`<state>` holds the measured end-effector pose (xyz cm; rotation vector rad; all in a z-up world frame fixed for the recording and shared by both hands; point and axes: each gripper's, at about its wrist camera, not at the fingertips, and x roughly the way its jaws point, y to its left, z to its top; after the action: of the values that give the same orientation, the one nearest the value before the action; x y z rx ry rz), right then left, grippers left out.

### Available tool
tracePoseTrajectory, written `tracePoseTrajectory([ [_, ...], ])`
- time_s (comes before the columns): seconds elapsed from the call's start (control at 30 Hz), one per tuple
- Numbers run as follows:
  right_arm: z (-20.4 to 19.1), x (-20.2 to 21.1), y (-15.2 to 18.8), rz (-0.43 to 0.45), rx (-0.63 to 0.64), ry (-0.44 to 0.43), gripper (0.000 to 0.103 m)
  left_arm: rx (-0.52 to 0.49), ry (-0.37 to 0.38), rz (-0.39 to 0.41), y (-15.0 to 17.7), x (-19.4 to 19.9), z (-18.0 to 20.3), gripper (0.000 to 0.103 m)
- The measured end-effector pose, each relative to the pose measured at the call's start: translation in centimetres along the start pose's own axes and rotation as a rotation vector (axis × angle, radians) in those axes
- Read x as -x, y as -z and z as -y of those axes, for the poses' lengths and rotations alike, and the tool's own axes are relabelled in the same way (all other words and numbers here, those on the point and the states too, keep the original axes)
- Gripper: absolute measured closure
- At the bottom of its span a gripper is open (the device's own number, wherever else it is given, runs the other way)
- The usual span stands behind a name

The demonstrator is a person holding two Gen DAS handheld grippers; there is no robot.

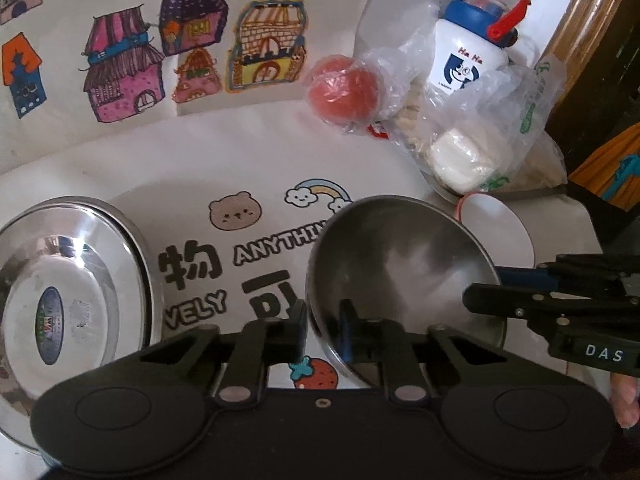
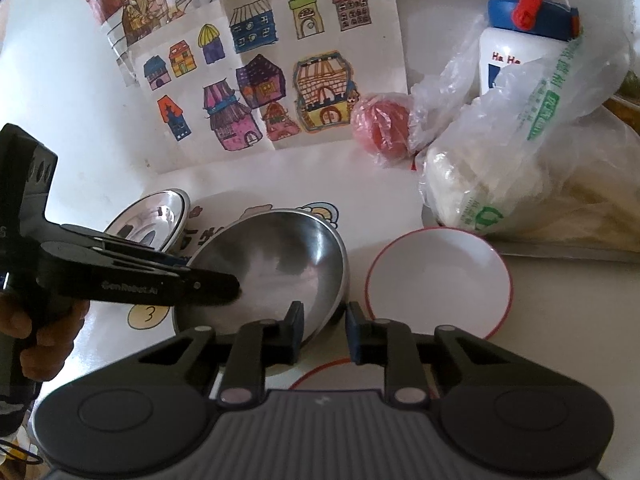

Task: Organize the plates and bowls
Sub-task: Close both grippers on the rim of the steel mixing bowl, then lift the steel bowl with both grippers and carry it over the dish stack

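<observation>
A round stainless-steel bowl (image 1: 404,276) is seen tilted near the middle of the white table (image 2: 56,92), resting on a printed white mat with cartoon bears and lettering (image 1: 248,184). The left gripper (image 1: 323,330) is closed on the bowl's near rim, one finger outside the wall and the other inside the hollow. In the right wrist view the right gripper (image 2: 322,330) straddles the opposite rim of the same bowl (image 2: 276,264); a gap is left between its fingers and the steel, so it is seen parted, not clamped. The left gripper (image 2: 236,286) is also seen there reaching into the bowl from the left.

A shallow polished steel plate with a blue oval sticker (image 1: 60,304) lies flat to the left of the bowl, apart from it. A white bowl with a red rim (image 2: 438,280) sits just to the right of the steel bowl, and the edge of a second red-rimmed white dish (image 2: 320,376) is visible below the right gripper.

Behind, a child's drawing of coloured houses (image 2: 260,92), a red round object wrapped in clear plastic (image 1: 344,88), a white bottle with blue lid and red strap (image 1: 472,48) and clear plastic bags of pale food (image 2: 520,176) are found
</observation>
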<state>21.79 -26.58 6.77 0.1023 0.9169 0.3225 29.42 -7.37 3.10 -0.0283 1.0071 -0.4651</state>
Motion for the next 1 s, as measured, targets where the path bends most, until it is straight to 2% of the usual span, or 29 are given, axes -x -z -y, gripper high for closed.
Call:
tracePoseTrajectory([
  [0.17,-0.3,-0.3,0.0,-0.004,0.017,0.008,0.078,-0.001,-0.017,0.007,0.2,0.2,-0.1,0.086],
  [0.53,-0.6,-0.6,-0.3,-0.003,0.002,0.011,0.089,0.022,-0.035,0.035,0.3,1.9,-0.7,0.092],
  [1.0,-1.9,-1.6,-1.0,0.003,0.002,-0.003,0.093,0.074,-0.050,0.046,0.7,2.9,-2.5,0.093],
])
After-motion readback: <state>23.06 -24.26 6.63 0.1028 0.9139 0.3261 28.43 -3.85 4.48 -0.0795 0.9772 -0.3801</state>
